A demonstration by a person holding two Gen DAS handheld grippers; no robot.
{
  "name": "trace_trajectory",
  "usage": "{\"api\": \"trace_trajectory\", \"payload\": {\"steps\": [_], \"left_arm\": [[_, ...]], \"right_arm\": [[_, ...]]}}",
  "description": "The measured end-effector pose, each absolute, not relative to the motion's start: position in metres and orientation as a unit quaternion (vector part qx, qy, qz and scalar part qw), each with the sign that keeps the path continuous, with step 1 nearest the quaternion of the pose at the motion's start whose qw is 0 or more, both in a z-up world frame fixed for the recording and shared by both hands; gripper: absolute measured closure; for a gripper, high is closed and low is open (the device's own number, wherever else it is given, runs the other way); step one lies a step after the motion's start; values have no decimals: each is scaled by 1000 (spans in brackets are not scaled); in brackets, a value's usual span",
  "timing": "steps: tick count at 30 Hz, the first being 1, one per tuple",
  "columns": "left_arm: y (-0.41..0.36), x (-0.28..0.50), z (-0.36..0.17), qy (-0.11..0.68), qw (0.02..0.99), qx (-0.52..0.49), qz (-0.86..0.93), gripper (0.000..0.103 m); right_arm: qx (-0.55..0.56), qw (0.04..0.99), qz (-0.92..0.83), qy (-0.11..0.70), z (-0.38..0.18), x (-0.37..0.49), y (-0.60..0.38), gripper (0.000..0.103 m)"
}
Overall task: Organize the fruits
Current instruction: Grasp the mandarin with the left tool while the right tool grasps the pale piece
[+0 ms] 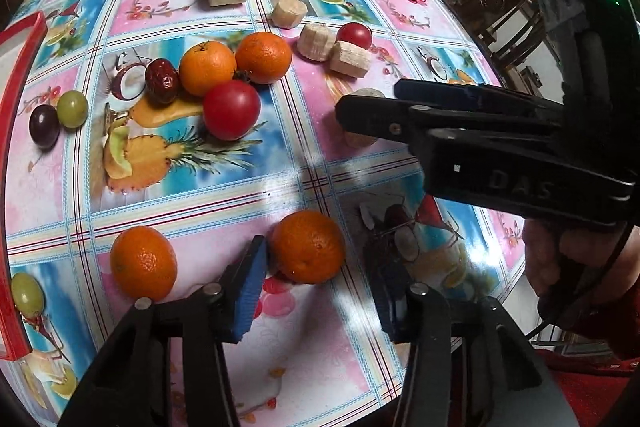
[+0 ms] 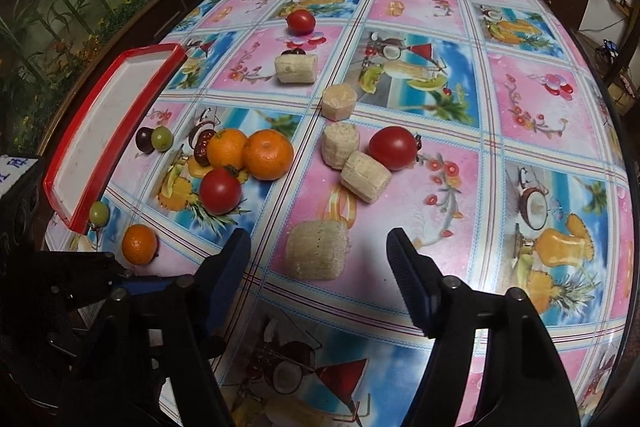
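An orange mandarin with dimpled, glossy skin is seen between the fingers of the left gripper — at twelve o'clock from its wrist camera — on the patterned tablecloth. The jaws are partly open; the left pad is at the skin, though a firm grip cannot be told. The right gripper is held half open around a pale, fibrous banana chunk — untouched by either pad.
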State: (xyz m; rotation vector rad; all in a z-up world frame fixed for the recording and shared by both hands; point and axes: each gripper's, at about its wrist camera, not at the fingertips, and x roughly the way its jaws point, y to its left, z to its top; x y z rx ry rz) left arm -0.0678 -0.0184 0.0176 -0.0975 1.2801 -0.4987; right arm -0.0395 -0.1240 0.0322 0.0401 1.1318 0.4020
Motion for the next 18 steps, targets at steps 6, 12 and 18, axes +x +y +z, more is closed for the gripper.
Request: {"api": "trace_trajectory", "payload": {"steps": [6, 12, 18], "left_arm": [[-13, -66, 16, 590, 771, -54, -234, 67], [-11, -66, 18, 588, 770, -57, -241, 68], [1, -63, 29, 574, 780, -70, -238, 68]], "right_arm": [[25, 815, 193, 545, 24, -36, -119, 50], [36, 812, 191, 551, 23, -37, -119, 69], [45, 814, 187, 548, 26, -39, -121, 71]]}}
